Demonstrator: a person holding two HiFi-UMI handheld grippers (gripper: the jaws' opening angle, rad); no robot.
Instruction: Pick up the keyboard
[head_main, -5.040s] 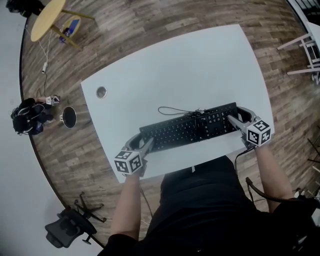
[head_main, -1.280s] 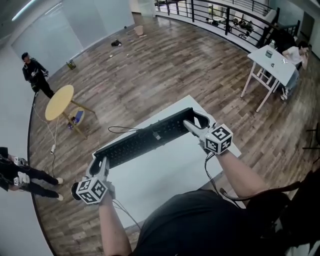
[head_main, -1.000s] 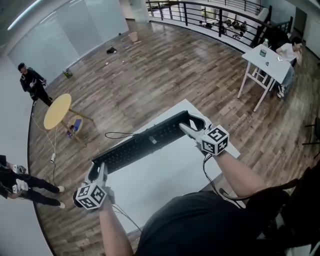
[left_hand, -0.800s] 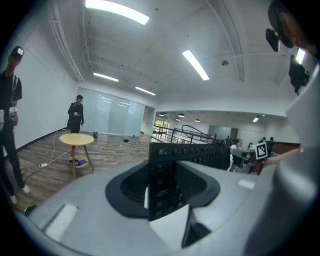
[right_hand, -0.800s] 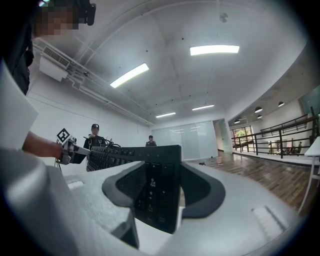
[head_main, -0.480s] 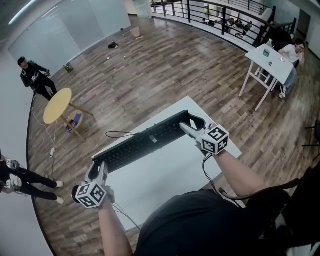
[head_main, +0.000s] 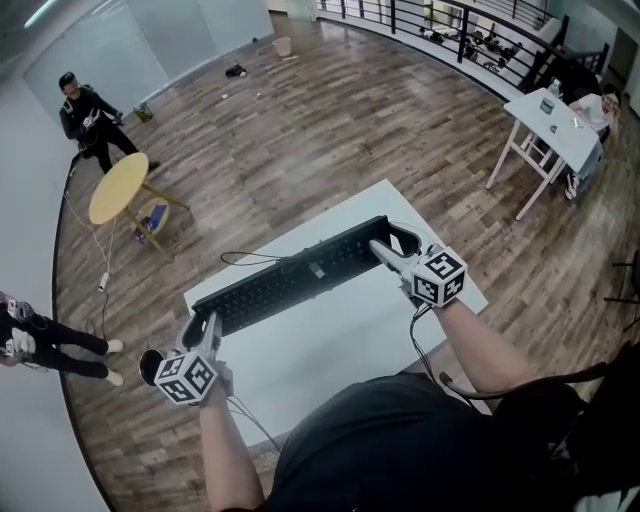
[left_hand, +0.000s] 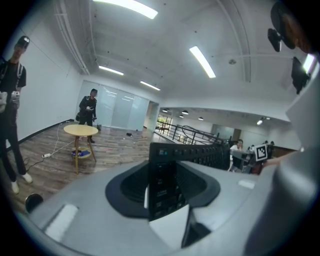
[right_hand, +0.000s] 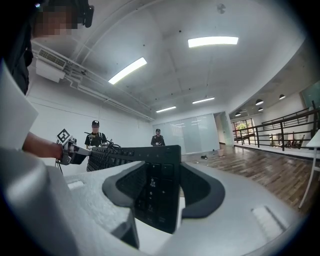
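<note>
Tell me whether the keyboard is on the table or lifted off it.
Lifted. The keyboard hangs above the table, one end clamped in the left gripper, the other in the right gripper.

The keyboard (head_main: 290, 280) is spanning from my left gripper (head_main: 203, 325) to my right gripper (head_main: 388, 240) above the counter (head_main: 330, 345), its cable (head_main: 250, 257) trailing beyond.

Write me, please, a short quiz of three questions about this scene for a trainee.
1. True or false: the keyboard lies flat on the white table.
2. How many grippers hold the keyboard? A) none B) two C) one
3. Fill in: a thin black ____ trails from the keyboard.
Key: 1 false, it is held up above the table. 2 B, the left gripper and the right gripper, one at each end. 3 cable.
</note>
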